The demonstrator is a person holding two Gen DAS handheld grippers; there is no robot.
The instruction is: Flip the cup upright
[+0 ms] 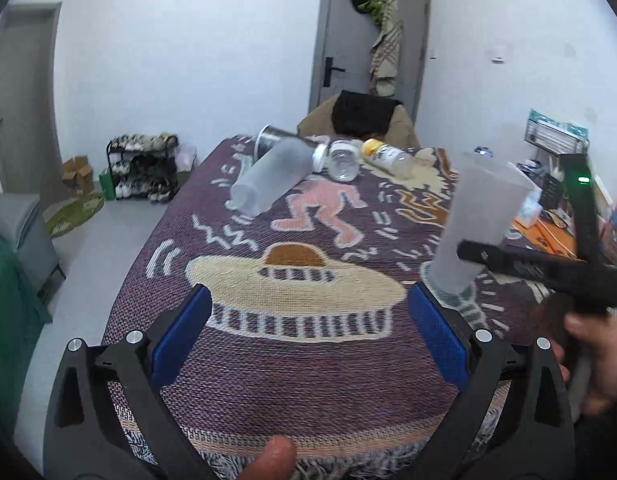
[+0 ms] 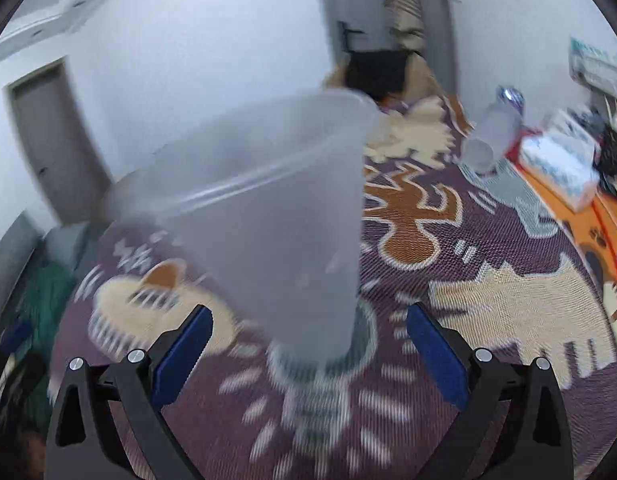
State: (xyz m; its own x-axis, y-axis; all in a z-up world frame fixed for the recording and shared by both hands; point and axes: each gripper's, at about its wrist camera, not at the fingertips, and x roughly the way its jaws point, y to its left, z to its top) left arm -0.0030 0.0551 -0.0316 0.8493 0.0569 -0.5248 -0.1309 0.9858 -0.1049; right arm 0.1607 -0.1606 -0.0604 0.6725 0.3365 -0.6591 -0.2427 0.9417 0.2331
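A frosted plastic cup (image 2: 268, 216) stands upright, mouth up and slightly tilted, on the patterned purple cloth (image 2: 488, 240). It also shows in the left wrist view (image 1: 476, 220). My right gripper (image 2: 308, 344) is open, its blue pads (image 2: 180, 352) apart on either side of the cup's base, not touching it. My left gripper (image 1: 308, 328) is open and empty over the cloth (image 1: 308, 380). Another frosted cup (image 1: 268, 180) lies on its side at the far middle of the table. A third (image 2: 492, 136) lies on its side at the right.
A metal tumbler (image 1: 276, 136), a glass jar (image 1: 340, 160) and a yellow-capped bottle (image 1: 388, 156) lie beyond the fallen cup. A chair with dark clothing (image 1: 360, 116) stands behind the table. An orange mat with clutter (image 2: 568, 208) is at right. A shoe rack (image 1: 144, 164) stands on the floor at left.
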